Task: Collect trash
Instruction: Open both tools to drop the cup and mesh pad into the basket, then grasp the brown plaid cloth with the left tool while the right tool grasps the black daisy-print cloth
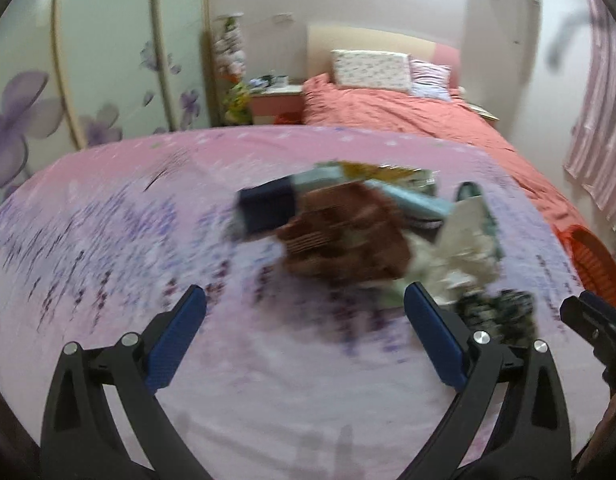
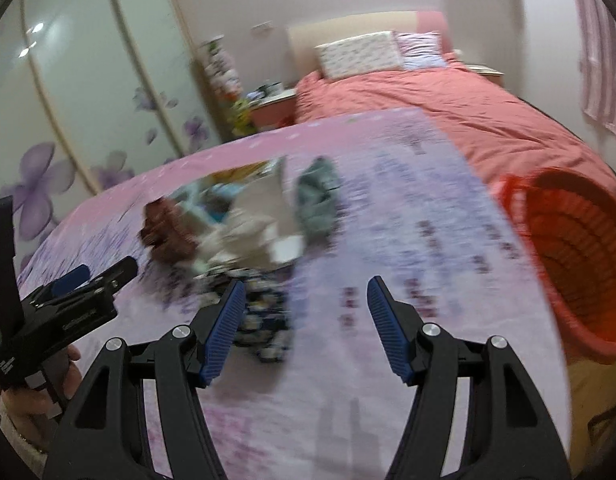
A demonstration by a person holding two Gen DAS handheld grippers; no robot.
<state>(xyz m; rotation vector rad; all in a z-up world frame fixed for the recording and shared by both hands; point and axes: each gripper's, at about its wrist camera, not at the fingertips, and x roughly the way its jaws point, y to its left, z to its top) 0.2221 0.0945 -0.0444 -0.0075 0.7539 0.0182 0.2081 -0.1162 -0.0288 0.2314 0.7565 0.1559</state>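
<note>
A heap of trash lies on a pink flowered cloth [image 1: 108,240]: a brown wrapper [image 1: 343,236], a dark blue box [image 1: 268,210], white crumpled paper [image 1: 463,240] and a dark patterned wrapper [image 1: 495,314]. My left gripper [image 1: 304,312] is open and empty, just short of the brown wrapper. In the right wrist view the same heap [image 2: 244,224] lies ahead to the left, with the dark patterned wrapper [image 2: 264,320] by the left finger. My right gripper [image 2: 304,300] is open and empty. An orange basket [image 2: 579,256] lies tilted at the cloth's right edge. Both views are blurred.
A bed with a coral cover [image 1: 407,108] and pillows [image 1: 371,70] stands beyond the cloth. A nightstand [image 1: 276,102] is to its left, by a wardrobe with purple flowers [image 1: 88,80]. A striped curtain [image 1: 599,120] hangs at right. The left gripper shows in the right wrist view [image 2: 68,300].
</note>
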